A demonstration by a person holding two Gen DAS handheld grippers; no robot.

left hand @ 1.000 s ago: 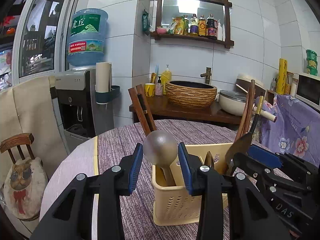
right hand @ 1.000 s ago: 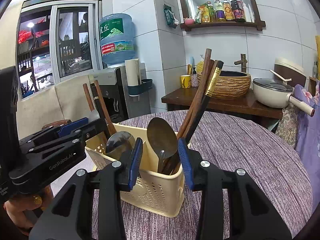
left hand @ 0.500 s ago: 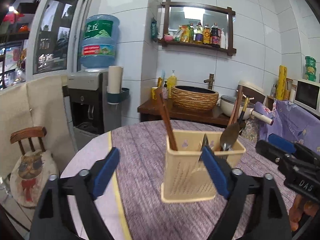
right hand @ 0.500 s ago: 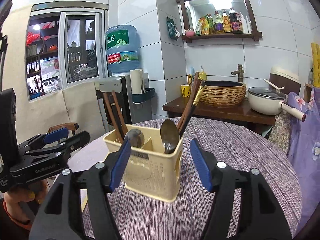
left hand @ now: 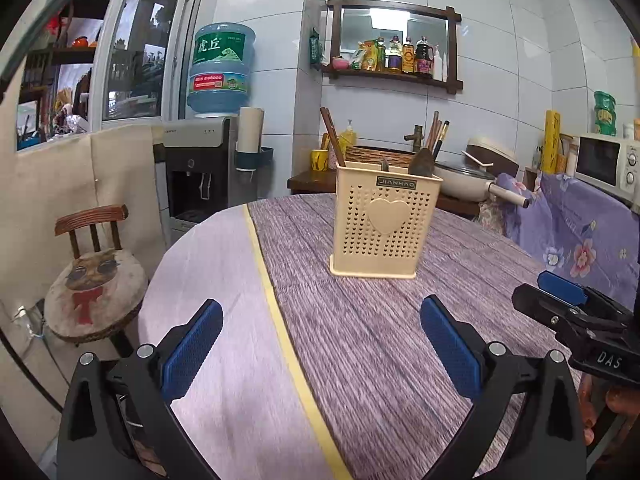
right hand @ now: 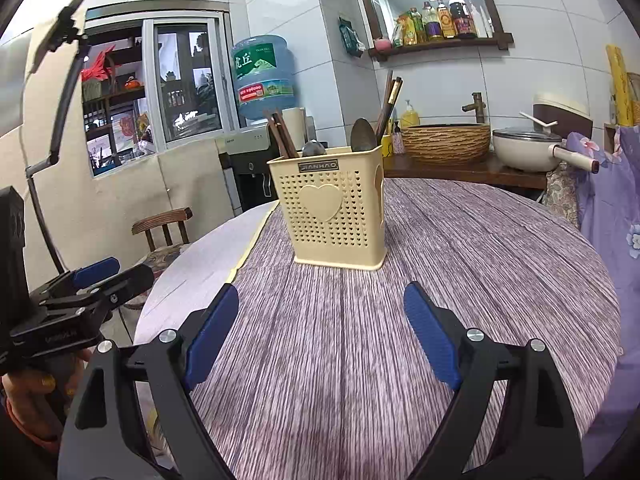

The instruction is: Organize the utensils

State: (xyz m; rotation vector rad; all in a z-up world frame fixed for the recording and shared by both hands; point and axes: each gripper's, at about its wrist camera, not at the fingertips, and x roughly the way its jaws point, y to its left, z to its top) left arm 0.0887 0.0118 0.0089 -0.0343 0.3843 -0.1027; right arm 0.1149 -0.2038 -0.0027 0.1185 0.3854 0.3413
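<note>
A cream plastic utensil holder [left hand: 382, 222] with a heart on its side stands upright on the round table; it also shows in the right wrist view [right hand: 334, 208]. Dark chopsticks [right hand: 282, 134] and more chopsticks [right hand: 390, 100] stick out of it, with two metal spoons [right hand: 362, 136] standing bowl-up. My left gripper [left hand: 320, 346] is open and empty, well back from the holder. My right gripper [right hand: 320, 328] is open and empty, also back from it. Each gripper shows at the edge of the other's view.
The table carries a purple striped cloth [right hand: 440, 280] with a yellow edge strip [left hand: 280, 316]. A small wooden chair [left hand: 94, 276] stands left of the table. A water dispenser [left hand: 200, 168], a counter with a woven basin [right hand: 446, 142] and a pot [right hand: 528, 148] stand behind.
Both grippers let go of the spoons, opened wide and drew back from the holder. The spoons now stand in the holder.
</note>
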